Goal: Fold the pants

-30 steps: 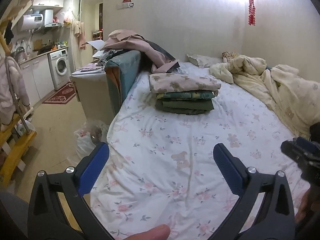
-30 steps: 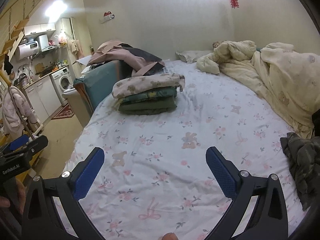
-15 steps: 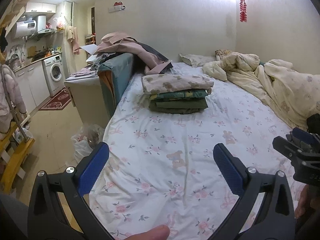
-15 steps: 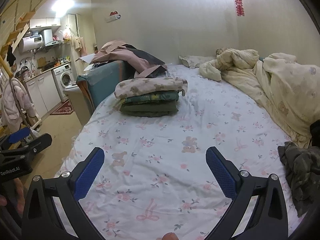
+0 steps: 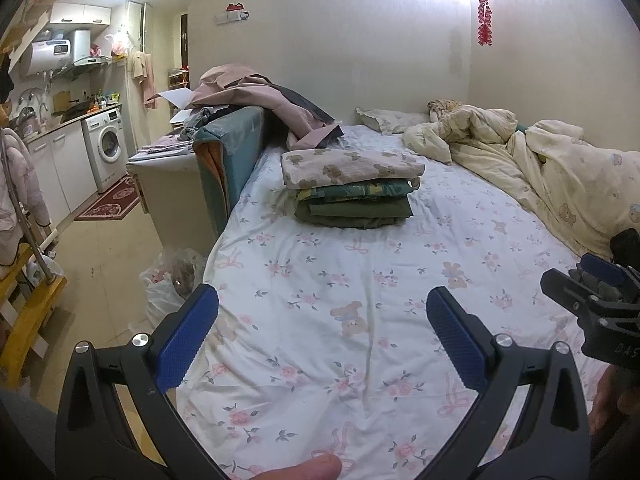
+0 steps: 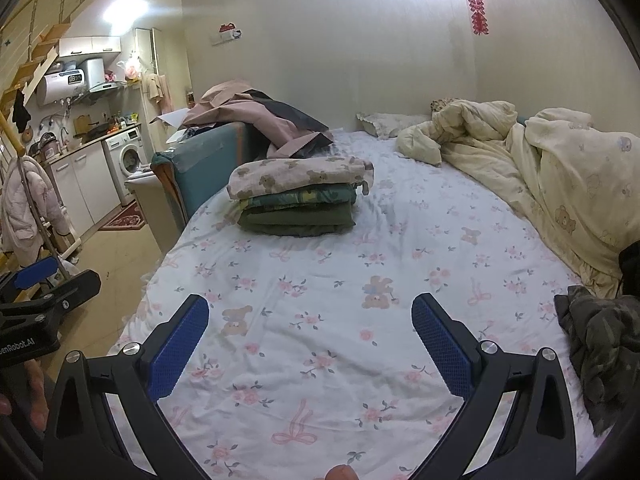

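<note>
A crumpled dark olive camouflage pair of pants (image 6: 600, 344) lies at the bed's right edge in the right wrist view. A stack of folded clothes (image 5: 352, 188) sits on the floral sheet toward the far left; it also shows in the right wrist view (image 6: 300, 200). My left gripper (image 5: 322, 320) is open and empty above the sheet. My right gripper (image 6: 310, 320) is open and empty above the sheet, left of the pants. The right gripper also shows at the right edge of the left wrist view (image 5: 592, 300).
A rumpled cream duvet (image 6: 540, 168) covers the bed's right side. A teal cushion (image 5: 232, 156) with pink clothes piled on it borders the bed's left. A plastic bag (image 5: 172, 280) lies on the floor by the bed. A kitchen with a washing machine (image 5: 106, 148) is far left.
Both grippers have drawn back and tilted slightly, so the folded stack sits a little lower and nearer in view. Both stay open and empty.
</note>
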